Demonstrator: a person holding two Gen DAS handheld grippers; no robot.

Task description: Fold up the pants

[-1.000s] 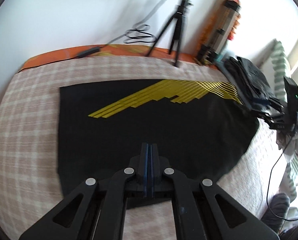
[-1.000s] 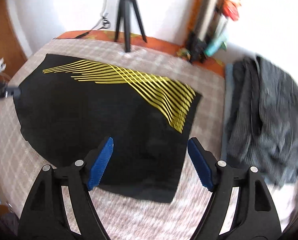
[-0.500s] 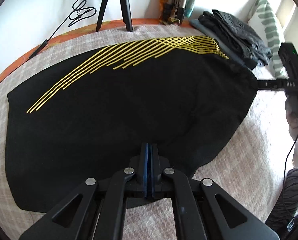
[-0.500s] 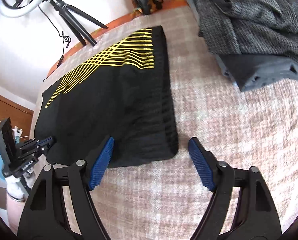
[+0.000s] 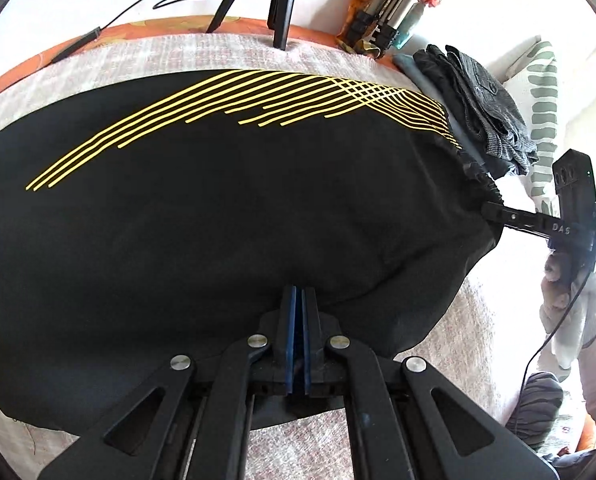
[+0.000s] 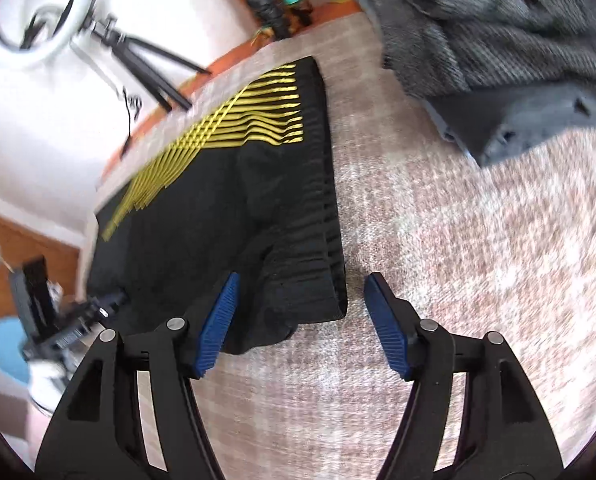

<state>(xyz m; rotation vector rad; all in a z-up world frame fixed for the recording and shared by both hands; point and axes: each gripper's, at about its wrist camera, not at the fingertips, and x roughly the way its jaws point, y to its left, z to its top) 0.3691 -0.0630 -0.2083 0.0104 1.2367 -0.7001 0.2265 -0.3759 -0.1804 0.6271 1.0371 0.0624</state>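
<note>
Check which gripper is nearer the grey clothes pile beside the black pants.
Right. The right gripper sits at the waistband corner of the black pants, on the side facing the grey clothes pile. The left gripper is shut over the near edge, farther away.

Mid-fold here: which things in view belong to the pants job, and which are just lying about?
Job:
- black pants with yellow stripes
- left gripper, shut
- right gripper, jaws opening around the waistband corner

Lying about:
- grey clothes pile
- tripod
- ring light
- leaf-print pillow
</note>
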